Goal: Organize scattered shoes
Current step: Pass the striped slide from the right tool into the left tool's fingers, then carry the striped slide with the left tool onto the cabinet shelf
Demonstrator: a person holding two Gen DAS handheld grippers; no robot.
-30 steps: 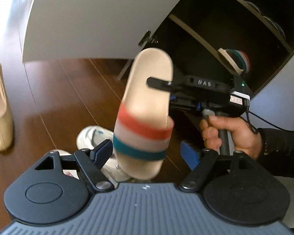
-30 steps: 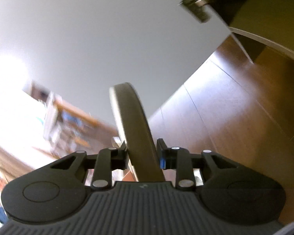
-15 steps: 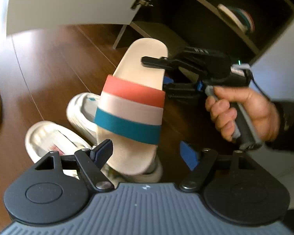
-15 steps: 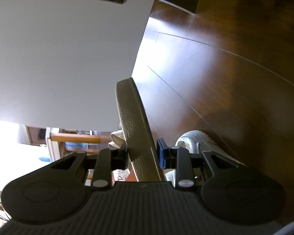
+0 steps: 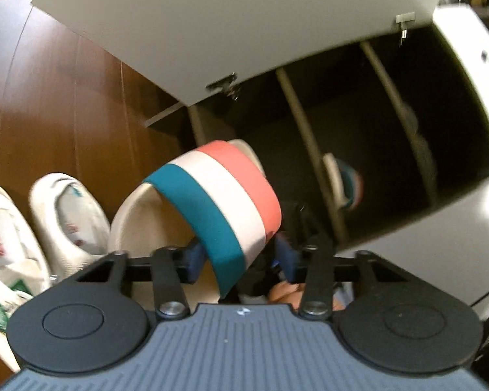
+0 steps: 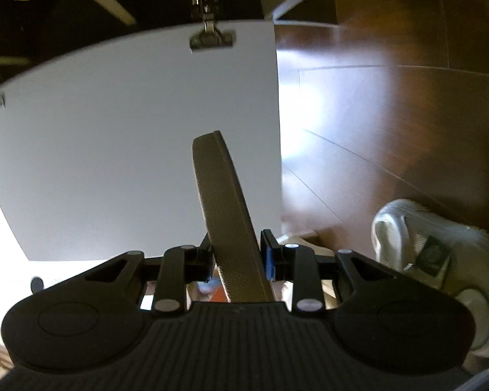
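A cream slide with a teal, white and coral strap (image 5: 221, 192) hangs in the air before the open shoe cabinet. My left gripper (image 5: 239, 255) is closing its jaws, and the pads sit against both sides of the strap. In the right wrist view the same slide's sole (image 6: 225, 211) shows edge-on, and my right gripper (image 6: 236, 260) is shut on it. Its matching slide (image 5: 345, 182) lies on a cabinet shelf. Part of a hand (image 5: 287, 293) shows under the strap.
Two white sneakers (image 5: 68, 221) (image 5: 3, 254) lie on the dark wood floor at the left; one sneaker (image 6: 423, 244) shows at the right of the right wrist view. The white cabinet door (image 5: 212, 16) (image 6: 130, 146) stands open. Slanted shelves (image 5: 296, 110) cross the dark interior.
The slide has turned strap-up and come in between my left jaws, which stood wide and have now closed onto the strap. The right gripper rolled while keeping its grip on the sole.
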